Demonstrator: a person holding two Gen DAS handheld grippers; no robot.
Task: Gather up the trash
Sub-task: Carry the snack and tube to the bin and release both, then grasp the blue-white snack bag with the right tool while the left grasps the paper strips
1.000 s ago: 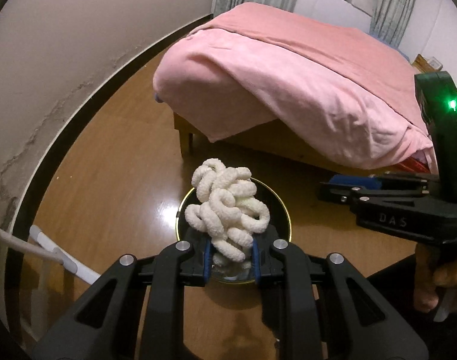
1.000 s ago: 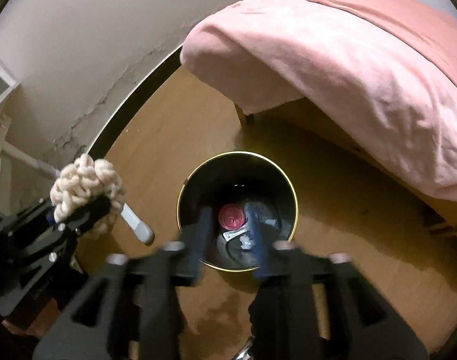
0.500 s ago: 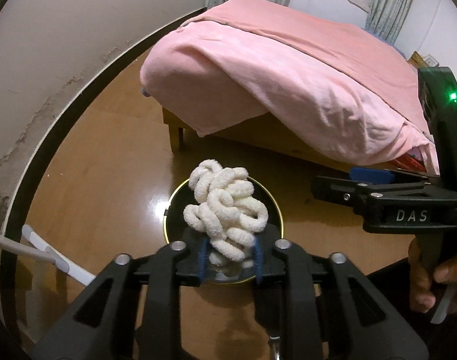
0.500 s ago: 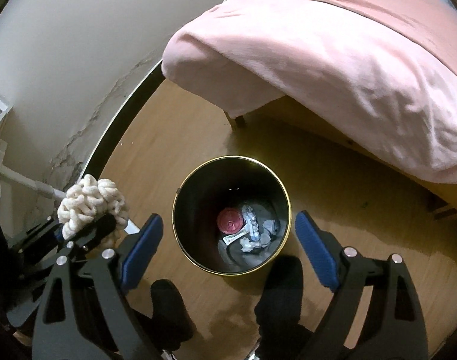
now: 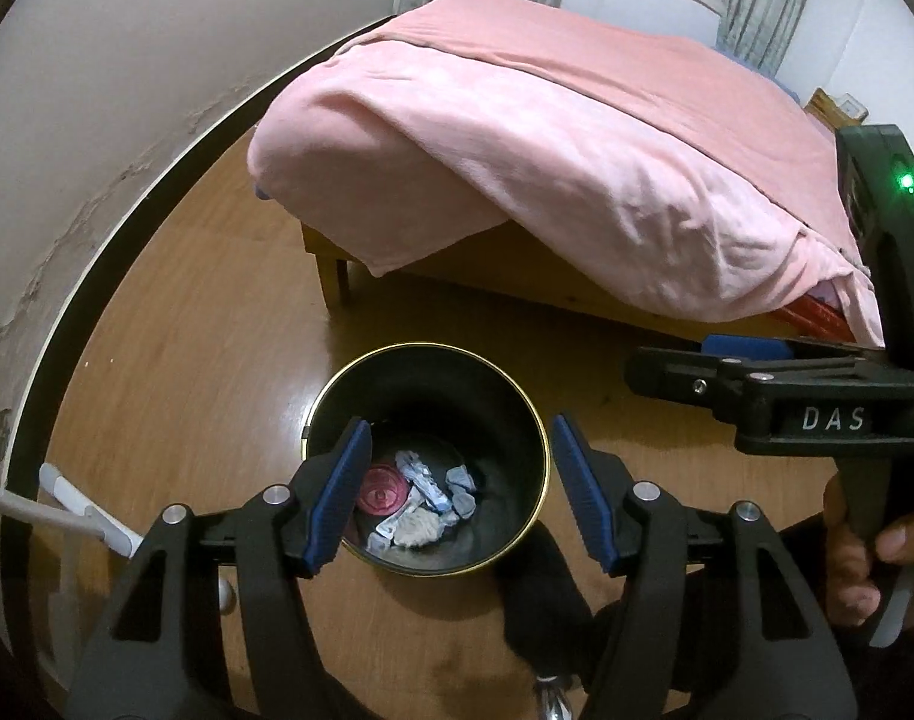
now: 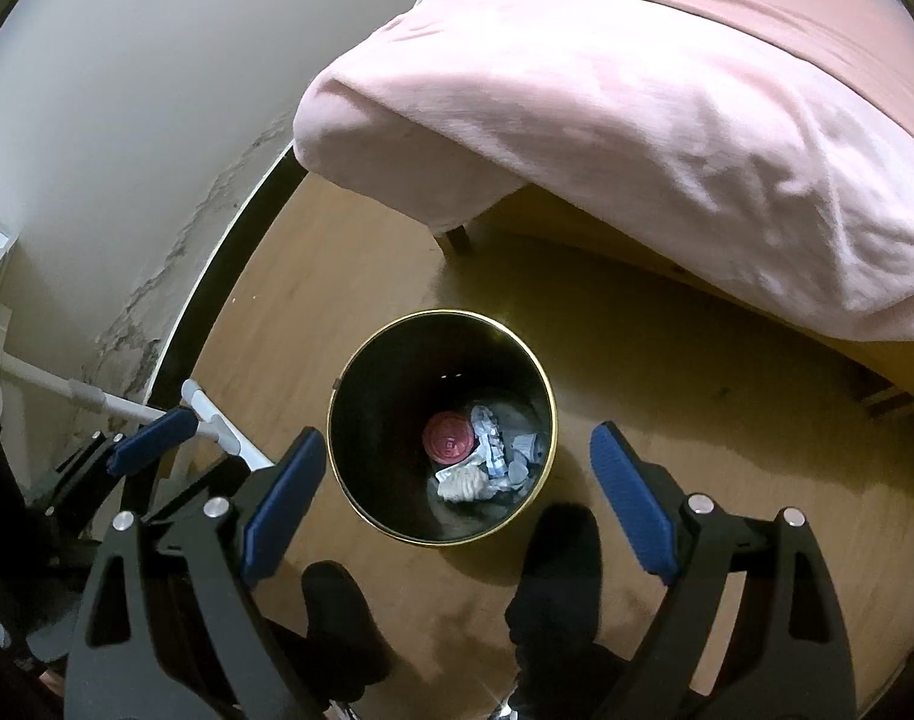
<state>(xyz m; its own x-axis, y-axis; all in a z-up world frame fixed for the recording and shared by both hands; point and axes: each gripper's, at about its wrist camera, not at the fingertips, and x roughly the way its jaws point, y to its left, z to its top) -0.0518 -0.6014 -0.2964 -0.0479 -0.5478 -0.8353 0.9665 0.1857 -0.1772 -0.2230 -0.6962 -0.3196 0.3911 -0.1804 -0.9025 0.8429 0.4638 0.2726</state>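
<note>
Showing hand [image 5: 865, 564] only in left view

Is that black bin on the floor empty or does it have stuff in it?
Not empty. The bin is upright and open, with a red lid and crumpled scraps at its bottom.

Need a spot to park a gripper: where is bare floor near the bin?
Bare wood floor lies between the bin and the bed, and between bin and wall skirting. It is crowded at the white pipe and by the feet.
</note>
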